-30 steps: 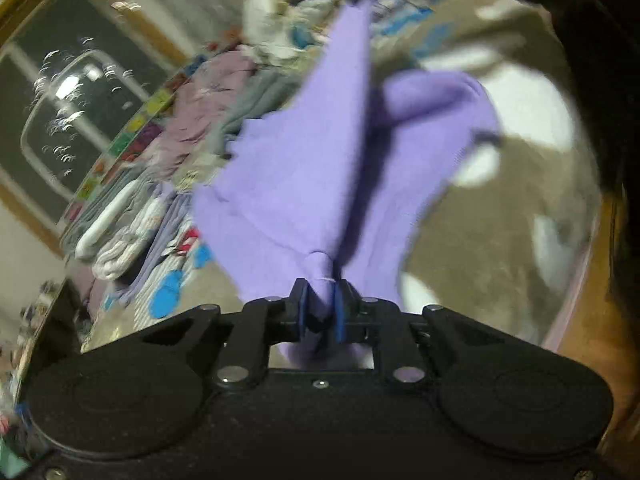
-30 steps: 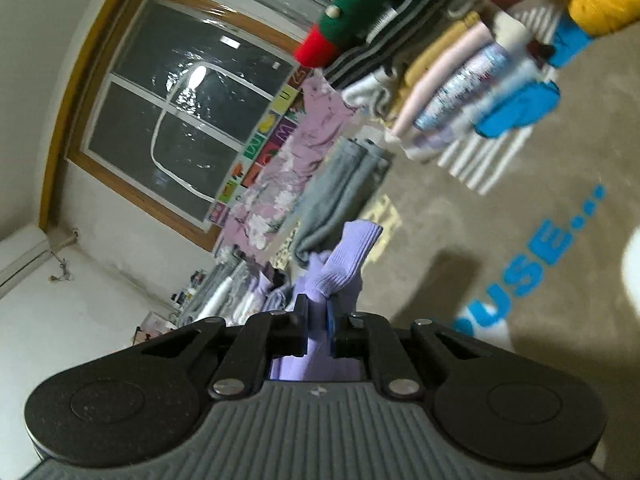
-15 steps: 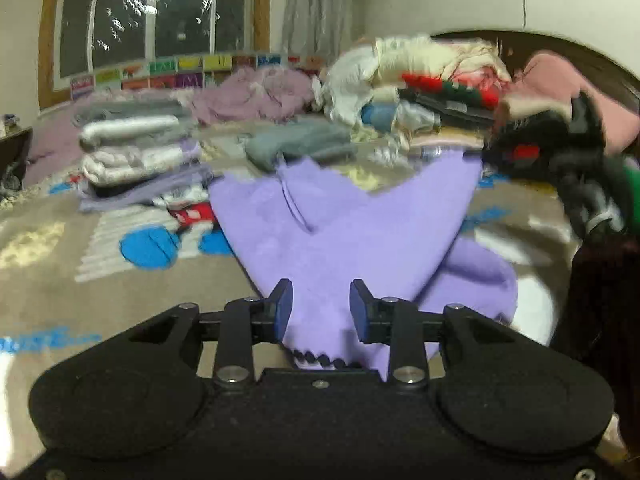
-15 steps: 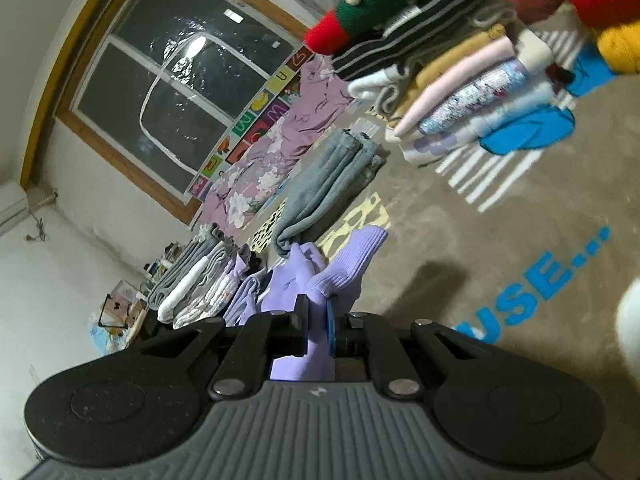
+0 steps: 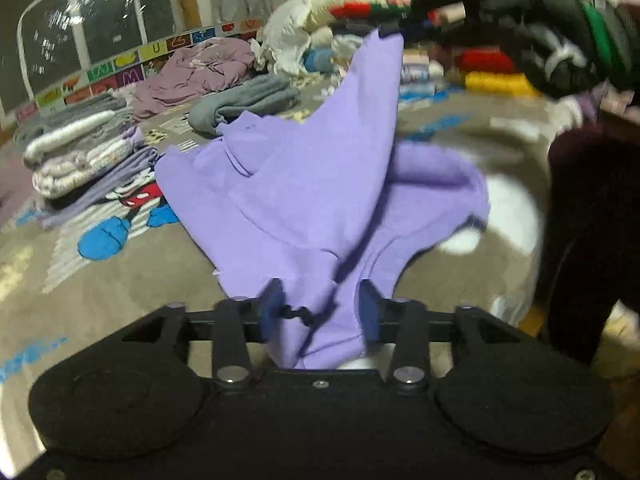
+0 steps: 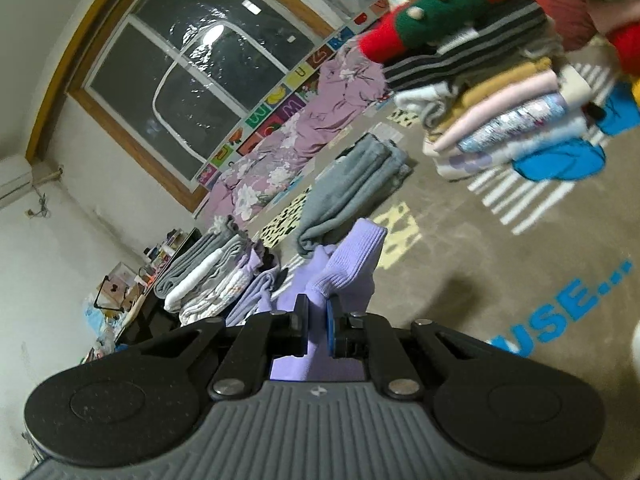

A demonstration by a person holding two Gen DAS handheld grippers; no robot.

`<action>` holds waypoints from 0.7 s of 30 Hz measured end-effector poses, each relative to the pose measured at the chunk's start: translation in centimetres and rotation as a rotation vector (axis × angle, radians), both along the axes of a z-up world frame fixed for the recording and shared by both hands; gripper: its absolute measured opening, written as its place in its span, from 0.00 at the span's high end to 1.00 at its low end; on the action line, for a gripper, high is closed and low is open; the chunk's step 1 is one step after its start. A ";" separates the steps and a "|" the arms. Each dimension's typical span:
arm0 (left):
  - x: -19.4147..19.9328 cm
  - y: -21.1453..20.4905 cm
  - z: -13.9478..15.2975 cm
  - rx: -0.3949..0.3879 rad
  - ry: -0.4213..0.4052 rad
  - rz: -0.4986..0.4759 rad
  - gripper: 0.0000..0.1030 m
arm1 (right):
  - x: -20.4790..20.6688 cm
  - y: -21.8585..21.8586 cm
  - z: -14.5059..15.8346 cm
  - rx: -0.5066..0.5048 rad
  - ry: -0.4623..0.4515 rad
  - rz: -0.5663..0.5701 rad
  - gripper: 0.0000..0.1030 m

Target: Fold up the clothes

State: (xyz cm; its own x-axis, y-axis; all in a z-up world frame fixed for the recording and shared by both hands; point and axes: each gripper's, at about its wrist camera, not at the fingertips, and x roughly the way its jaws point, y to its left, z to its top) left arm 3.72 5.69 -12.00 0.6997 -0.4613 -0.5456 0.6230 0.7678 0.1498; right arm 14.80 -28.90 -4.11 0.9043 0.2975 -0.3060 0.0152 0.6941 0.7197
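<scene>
In the left wrist view, a lilac garment [image 5: 320, 184] fills the middle of the frame, lifted at one corner toward the upper centre and draping down onto a tan printed blanket [image 5: 120, 292]. The left gripper [image 5: 318, 312] sits at the bottom centre with its jaws spread wide apart; the lower edge of the lilac cloth hangs loosely in the gap between the blue pads [image 5: 272, 312], not pinched. A small black trim shows on the cloth just beside the left pad. At the left of the frame lies a stack of folded clothes [image 5: 80, 152] in grey, white and lilac. Behind it, toward the upper centre, is a folded grey garment [image 5: 248, 100], and a crumpled mauve floral cloth [image 5: 192, 68] lies below a dark window [image 5: 80, 20]. At the upper right, blurred, is the other gripper with a dark sleeve [image 5: 580, 220] below it.

In the right wrist view, the right gripper [image 6: 318, 330] is at the bottom centre, its jaws nearly closed and pinching a ribbed cuff of the lilac garment [image 6: 352, 260], which rises up from between the pads. A tall pile of folded clothes [image 6: 500, 92], topped by a red and green knit, fills the upper right. The folded grey garment [image 6: 352, 188] lies mid-frame, the smaller stack [image 6: 208, 276] at centre left.
</scene>
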 end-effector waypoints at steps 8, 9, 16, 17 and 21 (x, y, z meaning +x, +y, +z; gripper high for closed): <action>-0.1 -0.4 0.0 -0.021 -0.029 -0.022 0.59 | 1.3 1.9 2.9 -0.050 -0.004 0.015 0.90; -0.1 -0.5 0.0 -0.022 -0.033 -0.025 0.60 | 1.5 2.2 3.2 -0.057 -0.004 0.019 0.90; 1.0 -1.4 -1.3 0.003 0.043 -0.058 0.59 | 3.7 4.8 5.9 -0.104 -0.017 0.056 0.90; 1.1 -1.4 -1.5 0.002 0.048 -0.069 0.55 | 4.0 5.3 6.2 -0.111 -0.017 0.064 0.90; 1.6 -0.7 -1.1 -0.053 0.095 -0.087 0.55 | 5.7 7.5 7.2 -0.147 -0.013 0.100 0.90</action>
State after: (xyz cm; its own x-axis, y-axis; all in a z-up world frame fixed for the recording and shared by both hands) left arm 5.36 5.01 -13.07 0.6021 -0.5481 -0.5806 0.6971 0.7154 0.0476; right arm 20.51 -21.35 3.10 0.8765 0.3392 -0.3416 -0.0676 0.7892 0.6104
